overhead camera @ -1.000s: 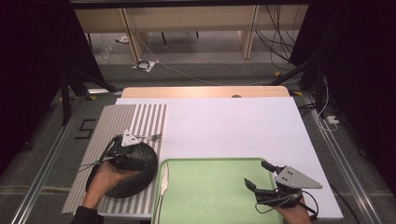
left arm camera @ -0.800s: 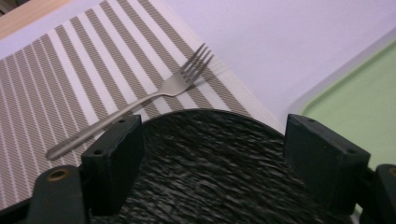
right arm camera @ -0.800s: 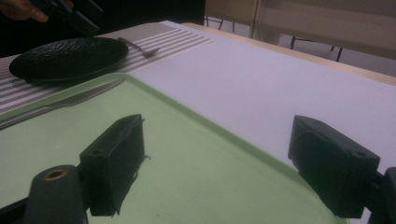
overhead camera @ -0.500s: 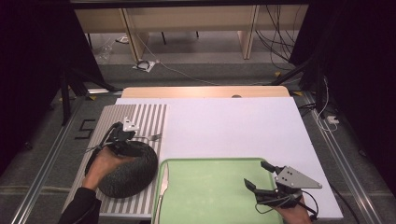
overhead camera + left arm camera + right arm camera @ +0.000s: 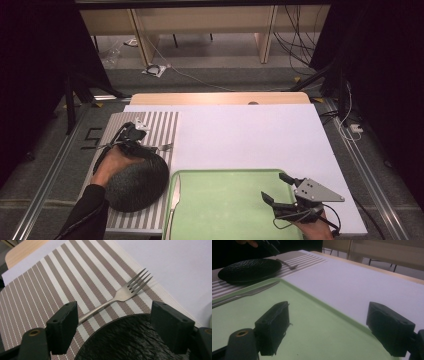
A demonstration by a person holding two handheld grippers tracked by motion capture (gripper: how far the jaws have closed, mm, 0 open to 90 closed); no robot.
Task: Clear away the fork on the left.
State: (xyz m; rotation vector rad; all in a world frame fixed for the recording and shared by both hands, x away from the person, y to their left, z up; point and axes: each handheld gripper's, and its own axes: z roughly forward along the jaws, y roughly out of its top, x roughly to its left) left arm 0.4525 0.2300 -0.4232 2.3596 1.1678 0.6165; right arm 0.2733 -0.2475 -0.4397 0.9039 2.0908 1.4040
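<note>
I am hovering the left gripper (image 5: 113,322), jaws apart, over the thin, stiff, slippery steel fork (image 5: 117,296); pinching its handle mid-length looks best.

Fork (image 5: 117,296) lies behind plate (image 5: 137,182) on placemat (image 5: 160,125); knife (image 5: 172,200) in tray (image 5: 225,205).

The counter (image 5: 250,135) is being covered across most of its top by a white sheet (image 5: 240,140); a strip of bare wood is being left exposed along the far edge. A striped placemat (image 5: 160,125) is being carried at the left, lapping the sheet's left edge. A green tray (image 5: 225,205) is being carried at the near edge, just right of the placemat, its left rim touching or overlapping the mat. The right part of the sheet is being left bare.
</note>
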